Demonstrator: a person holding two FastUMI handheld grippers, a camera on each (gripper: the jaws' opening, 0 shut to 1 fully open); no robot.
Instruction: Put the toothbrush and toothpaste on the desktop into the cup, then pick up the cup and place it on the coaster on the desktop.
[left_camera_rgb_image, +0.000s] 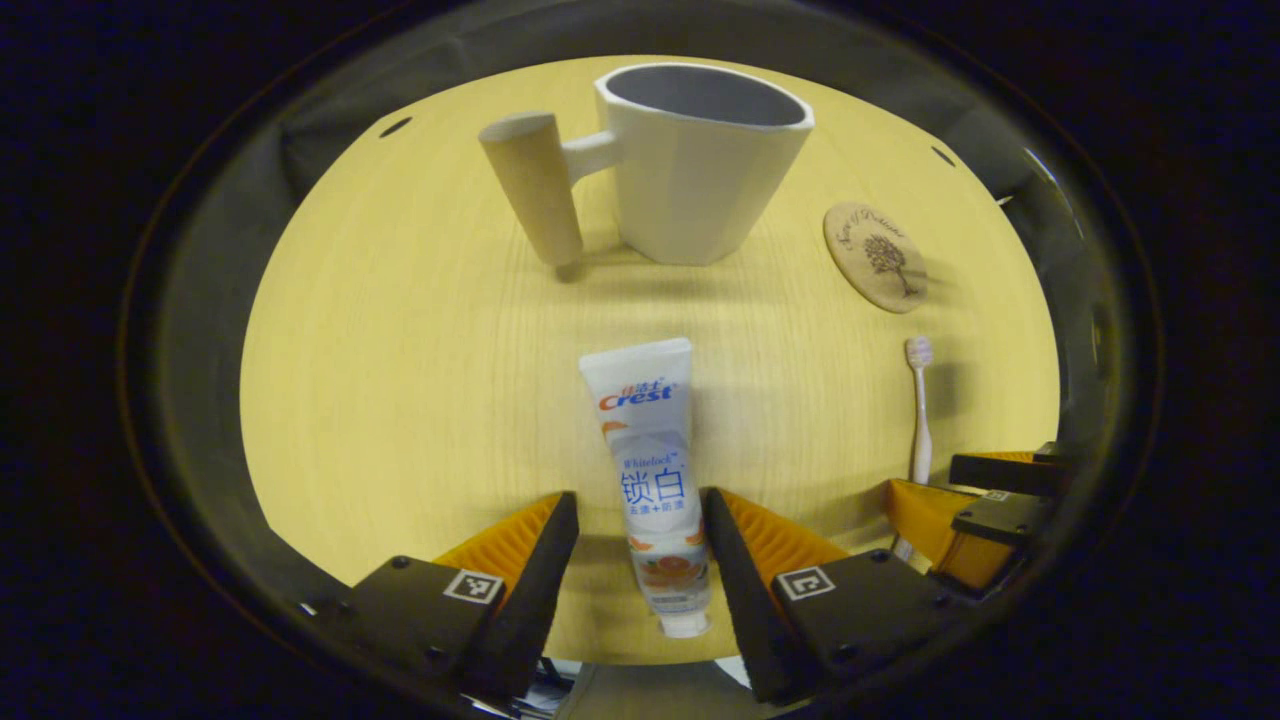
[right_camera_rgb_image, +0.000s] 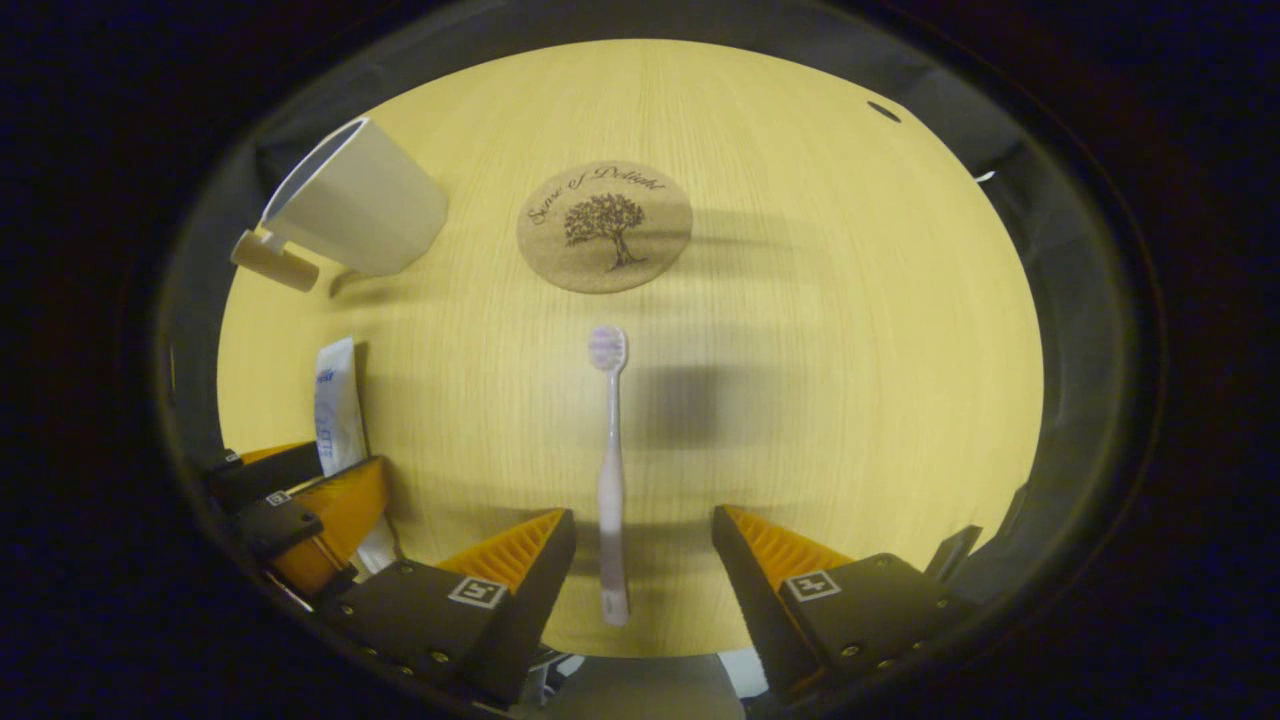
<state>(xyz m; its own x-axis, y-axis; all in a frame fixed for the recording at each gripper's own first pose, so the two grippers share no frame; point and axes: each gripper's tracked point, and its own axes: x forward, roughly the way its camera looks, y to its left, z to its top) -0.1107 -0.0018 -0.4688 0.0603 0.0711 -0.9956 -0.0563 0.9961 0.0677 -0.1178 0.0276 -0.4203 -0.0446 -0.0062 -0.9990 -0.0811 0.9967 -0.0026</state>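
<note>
The cup (left_camera_rgb_image: 700, 160) stands empty; the toothpaste (left_camera_rgb_image: 652, 470) reads "Crest". My left hand-held gripper (left_camera_rgb_image: 640, 560) and right hand-held gripper (right_camera_rgb_image: 640, 570) are open, the second around the toothbrush (right_camera_rgb_image: 610, 470).

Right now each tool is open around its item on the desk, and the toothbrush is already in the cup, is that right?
Not quite. The toothbrush still lies flat on the desk, between the right tool's open fingers, as the right gripper view shows. The cup is empty. The left tool is open around the toothpaste.
</note>
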